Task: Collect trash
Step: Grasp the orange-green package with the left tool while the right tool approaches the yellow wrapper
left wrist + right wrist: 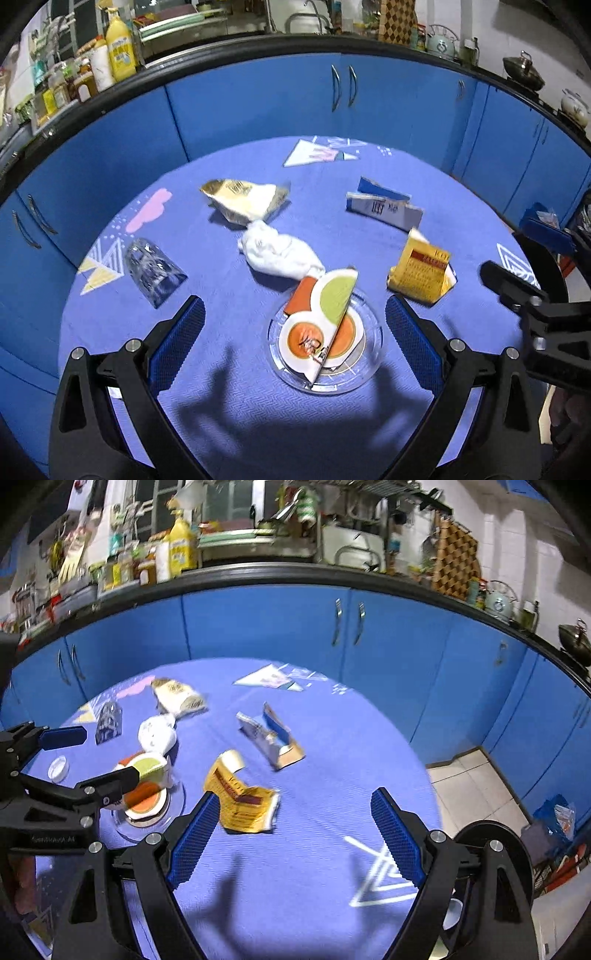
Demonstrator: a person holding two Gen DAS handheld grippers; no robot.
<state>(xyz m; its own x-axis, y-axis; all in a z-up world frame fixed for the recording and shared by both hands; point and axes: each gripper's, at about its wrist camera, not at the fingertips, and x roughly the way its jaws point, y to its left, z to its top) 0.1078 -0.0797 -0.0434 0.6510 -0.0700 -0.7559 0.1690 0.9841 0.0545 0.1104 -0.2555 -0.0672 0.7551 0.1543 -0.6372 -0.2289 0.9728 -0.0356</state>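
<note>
Blue kitchen cabinets (258,103) run behind a round tabletop (229,391) under a purple patterned cloth, and the trash lies scattered across it. A crumpled white tissue (277,253) sits near the middle, touching a cream and gold wrapper (243,201) behind it. A torn blue and white carton (384,206) lies to the right, with a yellow and red packet (421,275) just in front of it. A folded orange and green wrapper (325,317) stands tilted on a clear plastic dish (369,373), and what looks like a clear cup (155,273) lies on its side at the left, though blur makes that hard to confirm.

Both tools hover above the cloth holding nothing. The left gripper (295,343) has its jaws wide, roughly framing the dish and its wrapper. The right gripper (291,834) is also spread wide, with the yellow packet just ahead of its left finger.

The risks look plain enough. The two tools work near each other and could knock together. Closing on the tilted wrapper might catch the dish rim and drag or tip it. The packet is light and crumpled, so a glancing pad could skid it across the cloth instead of pinching it.
</note>
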